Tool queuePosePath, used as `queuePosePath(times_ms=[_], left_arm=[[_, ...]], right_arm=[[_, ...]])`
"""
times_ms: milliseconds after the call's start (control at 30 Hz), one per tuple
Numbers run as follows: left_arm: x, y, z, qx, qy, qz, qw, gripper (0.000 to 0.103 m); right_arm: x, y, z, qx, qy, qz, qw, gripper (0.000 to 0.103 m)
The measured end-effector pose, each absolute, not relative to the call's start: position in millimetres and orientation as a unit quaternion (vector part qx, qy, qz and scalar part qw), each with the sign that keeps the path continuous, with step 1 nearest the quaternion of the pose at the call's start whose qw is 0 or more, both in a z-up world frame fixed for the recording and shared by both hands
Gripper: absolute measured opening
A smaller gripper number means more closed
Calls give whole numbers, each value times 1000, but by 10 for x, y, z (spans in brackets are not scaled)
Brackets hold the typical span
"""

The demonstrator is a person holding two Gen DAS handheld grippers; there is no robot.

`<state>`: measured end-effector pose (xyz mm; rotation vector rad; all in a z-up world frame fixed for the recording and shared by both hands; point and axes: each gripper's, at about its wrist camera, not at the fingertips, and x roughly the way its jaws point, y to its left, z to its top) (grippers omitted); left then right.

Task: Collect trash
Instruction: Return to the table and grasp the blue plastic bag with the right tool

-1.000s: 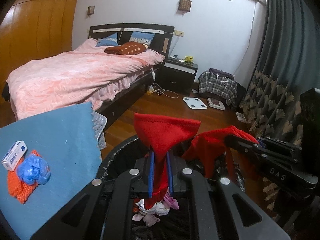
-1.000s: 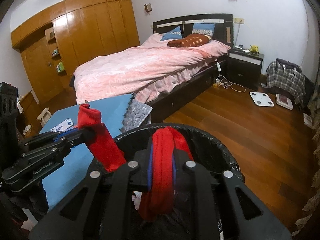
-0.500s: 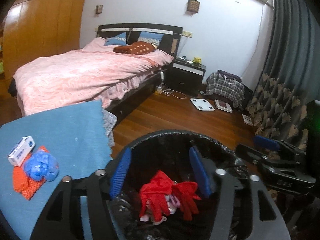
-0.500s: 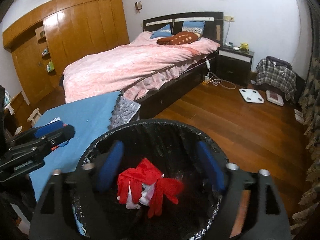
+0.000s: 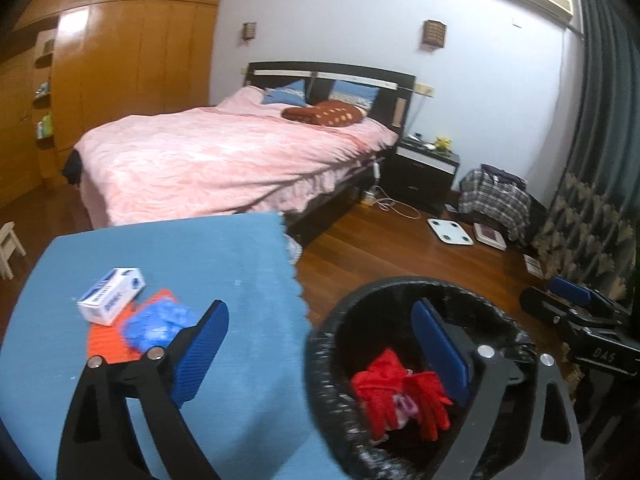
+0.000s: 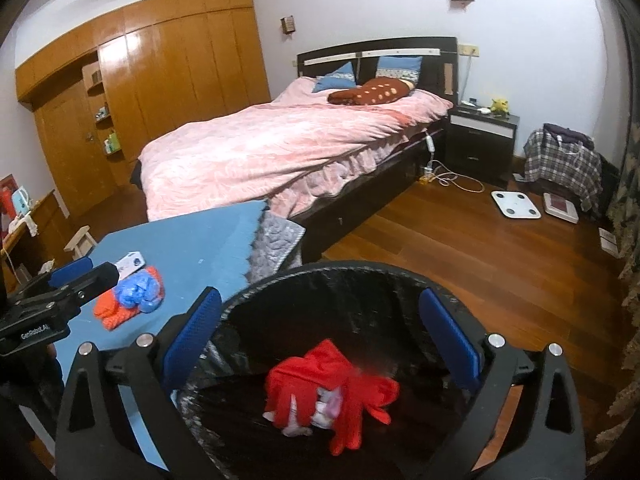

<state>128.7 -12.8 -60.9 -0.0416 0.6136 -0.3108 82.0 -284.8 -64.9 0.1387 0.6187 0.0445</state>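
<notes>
Red cloth (image 6: 320, 384) is seen lying loose at the bottom of the black-lined bin (image 6: 360, 280), directly under the right gripper (image 6: 320, 344), whose jaws have just been opening and are now spread wide with nothing between the blue pads (image 6: 448, 336).

The left gripper (image 5: 320, 360) is likewise spread, its jaws just opened and empty; it straddles the bin's rim, one pad over the blue table (image 5: 200, 248), the other over the bin.

Ahead and left of the left gripper, remaining litter is noted: a crumpled blue wad (image 5: 156, 326) on an orange knit piece (image 5: 104, 340), touching a small white box (image 5: 110, 296).

The box's long axis runs diagonally, away and to the right.

The left hand is judged nearer; a reach forward-left is called for.

Beyond, a pink-covered bed (image 5: 224, 160) is seen.
</notes>
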Motion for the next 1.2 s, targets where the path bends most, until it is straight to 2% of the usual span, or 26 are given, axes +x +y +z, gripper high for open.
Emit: queuePosePath(times_ms=[767,1200], left_arm=[[1251,1257,-859,-35,296,-9,954,94],[1414,1854,-1131,-45,305,49,950,94]], right_arm=[[1362,-1591,-683,37,303,110,946,97],[1799,-704,-991,3,312,157,937,97]])
